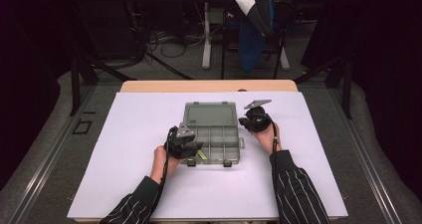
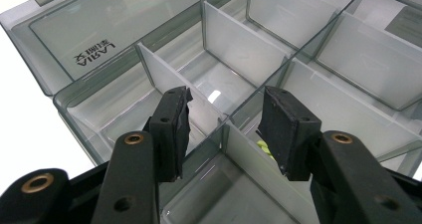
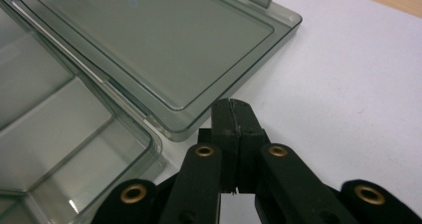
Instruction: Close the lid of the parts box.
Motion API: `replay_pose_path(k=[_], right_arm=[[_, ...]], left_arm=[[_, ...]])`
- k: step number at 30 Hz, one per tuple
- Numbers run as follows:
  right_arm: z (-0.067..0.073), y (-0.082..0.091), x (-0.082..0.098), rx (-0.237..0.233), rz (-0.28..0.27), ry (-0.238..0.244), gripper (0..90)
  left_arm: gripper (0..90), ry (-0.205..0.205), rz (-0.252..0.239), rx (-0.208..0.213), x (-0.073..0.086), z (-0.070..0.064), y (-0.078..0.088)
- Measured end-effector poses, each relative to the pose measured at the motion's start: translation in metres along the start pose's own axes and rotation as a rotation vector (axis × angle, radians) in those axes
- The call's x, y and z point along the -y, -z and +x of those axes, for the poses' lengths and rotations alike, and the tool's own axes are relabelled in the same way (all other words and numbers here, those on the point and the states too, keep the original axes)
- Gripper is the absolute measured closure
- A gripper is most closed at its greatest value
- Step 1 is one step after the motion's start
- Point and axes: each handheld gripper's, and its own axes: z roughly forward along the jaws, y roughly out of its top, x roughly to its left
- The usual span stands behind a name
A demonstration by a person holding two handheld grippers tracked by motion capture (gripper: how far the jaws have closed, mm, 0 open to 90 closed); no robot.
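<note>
A grey see-through compartment box [image 1: 214, 134] lies open in the middle of the white table, its lid [image 1: 210, 114] flat behind it. My left gripper [image 1: 191, 148] hangs over the box's near left corner, open, its jaws astride a divider [image 2: 268, 176]. A small yellow-green thing [image 2: 263, 147] peeks out beside the right jaw in a near compartment [image 1: 200, 156]. My right gripper [image 3: 234, 117] is shut with nothing in it, just off the lid's right corner [image 3: 278, 27], at the box's right side [image 1: 255, 120].
The white sheet [image 1: 149, 124] covers the table, with a wooden edge [image 1: 209, 86] at the back. Beyond it stand a chair with a blue and white garment [image 1: 254, 25], table legs and cables on the floor.
</note>
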Motion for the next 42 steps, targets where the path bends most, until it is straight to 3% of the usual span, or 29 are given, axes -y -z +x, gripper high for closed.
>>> replay_pose_path(k=[10, 19, 20, 23, 32, 34, 37, 42], right_arm=[[0.0, -0.007, 0.003, -0.017, 0.068, 0.04, 90.0], [0.002, -0.01, 0.003, -0.029, 0.096, 0.064, 90.0], [0.002, -0.011, 0.004, -0.031, 0.079, 0.061, 90.0], [0.001, -0.009, 0.003, -0.034, 0.105, 0.065, 90.0], [-0.001, -0.011, 0.004, -0.05, 0.091, 0.077, 90.0], [-0.001, -0.012, 0.005, -0.052, 0.065, 0.071, 90.0], [-0.002, -0.011, 0.004, -0.053, 0.096, 0.076, 90.0], [-0.002, -0.011, 0.004, -0.053, 0.085, 0.065, 90.0]], left_arm=[[54.1, -0.002, 0.0, 0.001, 0.0, 0.0, 0.0], [54.2, -0.002, -0.001, 0.007, 0.0, 0.001, 0.0], [54.2, -0.002, -0.002, 0.008, 0.0, 0.001, 0.0], [54.3, -0.001, -0.003, 0.01, 0.0, 0.001, 0.0], [54.7, -0.003, -0.008, 0.026, 0.001, 0.003, 0.0], [54.8, -0.004, -0.008, 0.027, 0.001, 0.003, 0.0], [54.9, -0.006, -0.008, 0.028, 0.001, 0.004, -0.001], [54.9, -0.007, -0.008, 0.029, 0.001, 0.004, -0.001]])
